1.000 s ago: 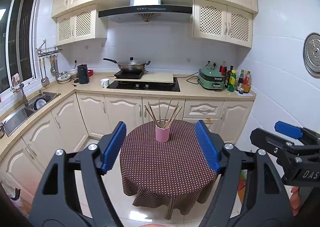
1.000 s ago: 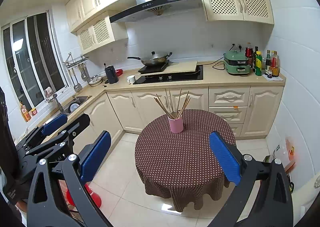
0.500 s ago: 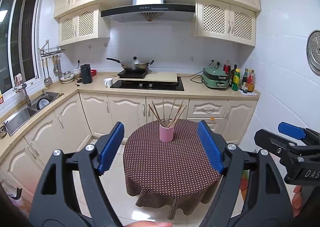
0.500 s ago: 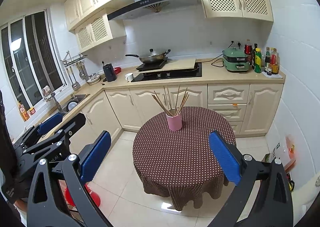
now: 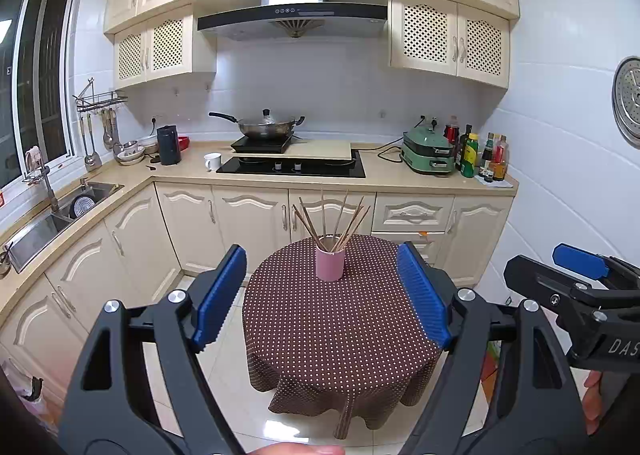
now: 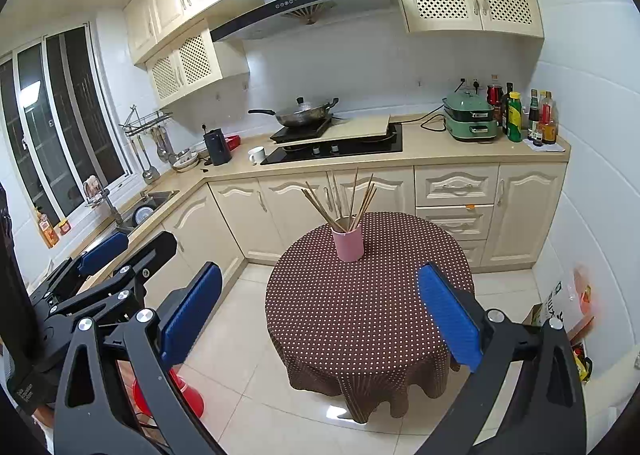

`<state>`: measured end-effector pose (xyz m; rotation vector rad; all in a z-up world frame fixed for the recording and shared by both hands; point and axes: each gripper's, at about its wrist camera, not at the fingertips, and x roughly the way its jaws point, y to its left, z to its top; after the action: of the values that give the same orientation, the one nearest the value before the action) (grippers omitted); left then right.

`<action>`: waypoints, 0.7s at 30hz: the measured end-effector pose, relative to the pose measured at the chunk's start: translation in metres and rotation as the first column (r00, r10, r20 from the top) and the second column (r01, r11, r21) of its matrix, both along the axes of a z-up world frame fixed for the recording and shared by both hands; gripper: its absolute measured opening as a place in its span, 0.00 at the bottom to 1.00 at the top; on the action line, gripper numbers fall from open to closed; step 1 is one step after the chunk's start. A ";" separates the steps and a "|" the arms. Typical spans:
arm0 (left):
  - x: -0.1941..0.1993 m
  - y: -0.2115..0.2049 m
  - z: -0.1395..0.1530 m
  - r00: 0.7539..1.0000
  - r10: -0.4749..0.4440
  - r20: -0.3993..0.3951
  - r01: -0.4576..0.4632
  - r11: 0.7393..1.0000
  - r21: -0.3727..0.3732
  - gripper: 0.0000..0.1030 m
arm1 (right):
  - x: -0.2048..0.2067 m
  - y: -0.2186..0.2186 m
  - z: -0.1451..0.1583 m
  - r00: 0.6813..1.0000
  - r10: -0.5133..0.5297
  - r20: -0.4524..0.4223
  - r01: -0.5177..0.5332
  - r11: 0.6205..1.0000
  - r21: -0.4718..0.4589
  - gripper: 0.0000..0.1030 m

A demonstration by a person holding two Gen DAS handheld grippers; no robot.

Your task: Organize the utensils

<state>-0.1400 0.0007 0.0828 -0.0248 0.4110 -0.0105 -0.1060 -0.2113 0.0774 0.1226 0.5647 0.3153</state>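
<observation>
A pink cup (image 5: pixel 330 263) (image 6: pixel 349 245) stands upright toward the far side of a round table with a brown dotted cloth (image 5: pixel 340 335) (image 6: pixel 360 319). Several wooden chopsticks (image 5: pixel 340 219) (image 6: pixel 344 203) fan out of the cup. My left gripper (image 5: pixel 321 251) is open and empty, held well short of the table, with the cup framed between its blue pads. My right gripper (image 6: pixel 319 270) is also open and empty, just as far back. Each gripper appears at the edge of the other's view: the right gripper (image 5: pixel 580 267), the left gripper (image 6: pixel 104 255).
An L-shaped counter (image 5: pixel 400 183) runs behind the table, with a hob (image 5: pixel 292 167), a wok (image 5: pixel 266 127), a green cooker (image 5: pixel 430 153) and bottles (image 5: pixel 480 155). A sink (image 5: pixel 60 211) is on the left. A red stool (image 6: pixel 180 395) stands on the tiled floor.
The left gripper's jaws have spread a little wider. Both views have shifted only slightly; the cup and chopsticks have not moved.
</observation>
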 end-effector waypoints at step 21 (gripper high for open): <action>0.001 -0.001 0.002 1.000 0.018 0.012 -0.018 1.000 0.006 0.75 | 0.008 -0.006 0.002 1.000 0.006 -0.012 -0.006 1.000 0.009 0.92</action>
<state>-0.1390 0.0000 0.0847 -0.0223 0.3990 0.0082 -0.0979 -0.2176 0.0796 0.1317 0.5755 0.3229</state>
